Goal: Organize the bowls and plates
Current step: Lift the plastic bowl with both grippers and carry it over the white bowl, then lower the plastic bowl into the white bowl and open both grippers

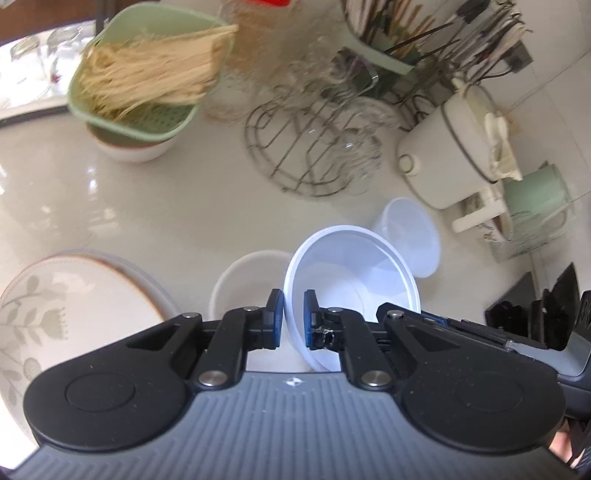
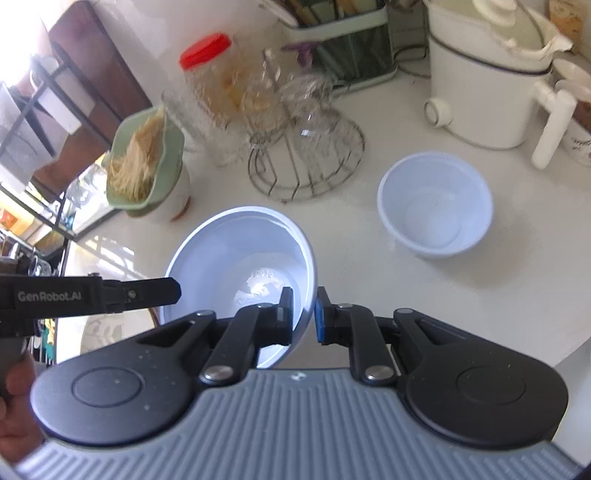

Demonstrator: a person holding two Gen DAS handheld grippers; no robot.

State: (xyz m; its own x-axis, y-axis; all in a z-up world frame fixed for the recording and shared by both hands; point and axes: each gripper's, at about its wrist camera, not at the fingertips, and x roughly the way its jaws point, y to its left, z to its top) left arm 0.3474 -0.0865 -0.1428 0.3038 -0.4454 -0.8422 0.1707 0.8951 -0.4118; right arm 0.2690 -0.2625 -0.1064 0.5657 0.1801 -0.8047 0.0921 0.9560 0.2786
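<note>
A white plastic bowl (image 1: pixel 354 273) (image 2: pixel 240 258) is held tilted above the counter by both grippers. My left gripper (image 1: pixel 293 319) is shut on its left rim. My right gripper (image 2: pixel 303 314) is shut on its right rim; part of it shows at the right edge of the left wrist view (image 1: pixel 546 314). The left gripper shows as a black arm in the right wrist view (image 2: pixel 110 293). A second white plastic bowl (image 1: pixel 410 236) (image 2: pixel 436 206) stands on the counter beyond. A cream bowl (image 1: pixel 243 284) sits under the held bowl. A floral plate (image 1: pixel 66 310) lies at the left.
A wire rack with glasses (image 1: pixel 314 147) (image 2: pixel 306 147) stands mid-counter. A green strainer of noodles on a bowl (image 1: pixel 147 85) (image 2: pixel 147 166) is at the left. A white kettle (image 1: pixel 454 144) (image 2: pixel 484 81), a green mug (image 1: pixel 535 199), a utensil holder (image 1: pixel 406 33) and a red-lidded jar (image 2: pixel 214 81) stand behind.
</note>
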